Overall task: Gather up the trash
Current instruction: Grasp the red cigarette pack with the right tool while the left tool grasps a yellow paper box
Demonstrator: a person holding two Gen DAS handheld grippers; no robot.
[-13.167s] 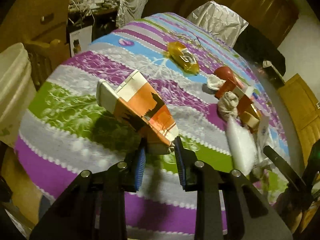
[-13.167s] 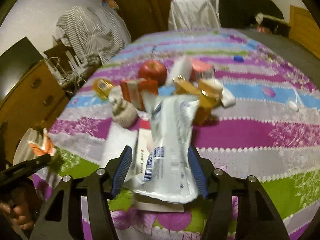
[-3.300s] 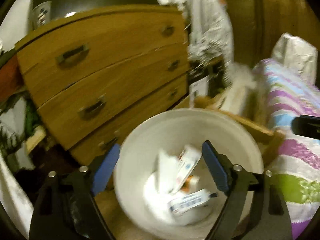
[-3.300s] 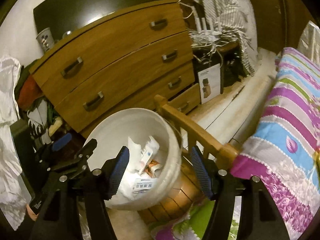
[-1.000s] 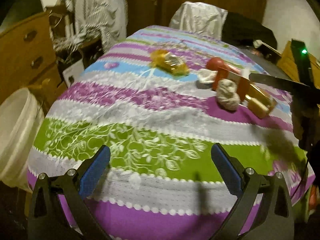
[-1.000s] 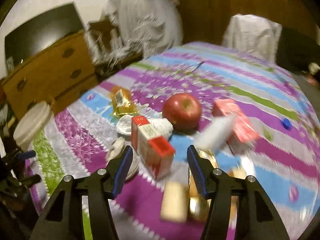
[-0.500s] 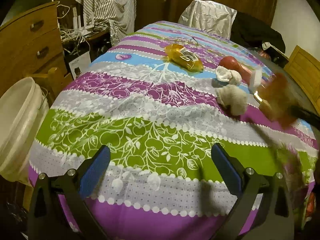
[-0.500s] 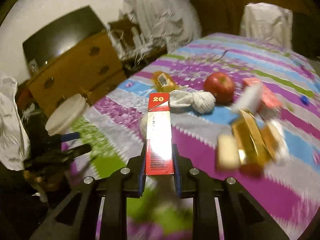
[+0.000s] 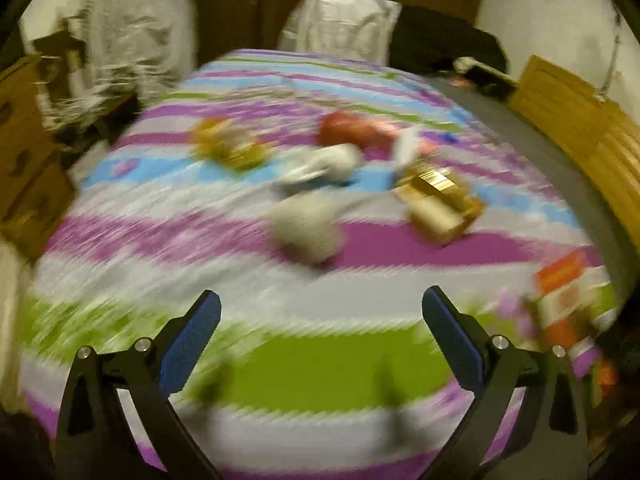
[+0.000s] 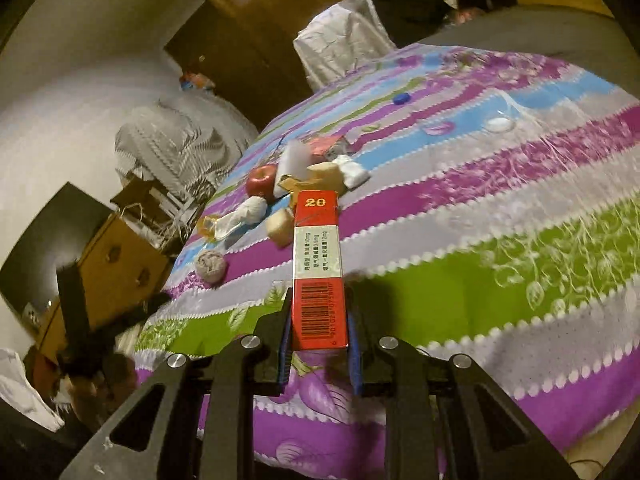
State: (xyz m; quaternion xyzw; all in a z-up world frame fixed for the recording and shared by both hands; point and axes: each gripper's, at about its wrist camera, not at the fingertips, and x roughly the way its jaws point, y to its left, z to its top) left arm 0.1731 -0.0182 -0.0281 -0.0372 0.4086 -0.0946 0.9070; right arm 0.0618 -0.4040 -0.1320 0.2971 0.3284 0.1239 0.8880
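My right gripper (image 10: 318, 328) is shut on a red and white cigarette box (image 10: 318, 264) marked 20, held above the near edge of the striped tablecloth (image 10: 500, 216). The box shows blurred at the right of the left wrist view (image 9: 560, 300). My left gripper (image 9: 320, 320) is open and empty above the cloth's near part. Ahead of it lie a crumpled grey wad (image 9: 308, 228), a gold box (image 9: 436, 204), a white twisted wrapper (image 9: 320, 164), a yellow wrapper (image 9: 224, 144) and a red apple (image 9: 344, 132). The left wrist view is blurred.
A wooden dresser (image 10: 120, 264) stands left of the table. A chair with a silver cover (image 9: 340, 24) is at the far side. A blue bottle cap (image 10: 401, 98) and a small clear item (image 10: 498, 123) lie on the far cloth. A wooden panel (image 9: 580, 128) is at right.
My right gripper has lifted the cigarette box and pulled back toward the table's near edge, tilting. My left gripper has swung right, from the bucket side toward the pile.
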